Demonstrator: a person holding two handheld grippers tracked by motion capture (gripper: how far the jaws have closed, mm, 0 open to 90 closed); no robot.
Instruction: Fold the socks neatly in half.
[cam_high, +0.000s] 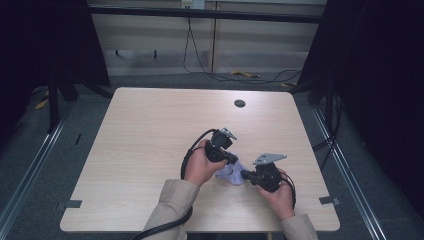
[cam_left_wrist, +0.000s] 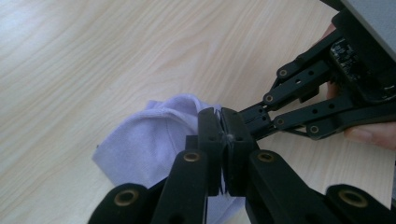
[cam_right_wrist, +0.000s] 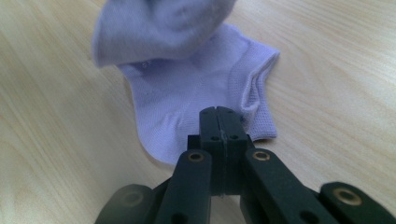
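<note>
High view: sock (cam_high: 231, 173) lower centre of table (cam_high: 150, 130), near front edge; left gripper (cam_high: 235, 160) and right gripper (cam_high: 245, 175) both pinch it; bare tabletop above and left.

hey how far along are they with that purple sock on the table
Partway, it seems. Done: one part of the lavender sock is already turned over onto the rest. In hand: the left gripper and right gripper are both shut on the sock's fabric. Left: probably laying the fold flat on the table and letting go.
</note>
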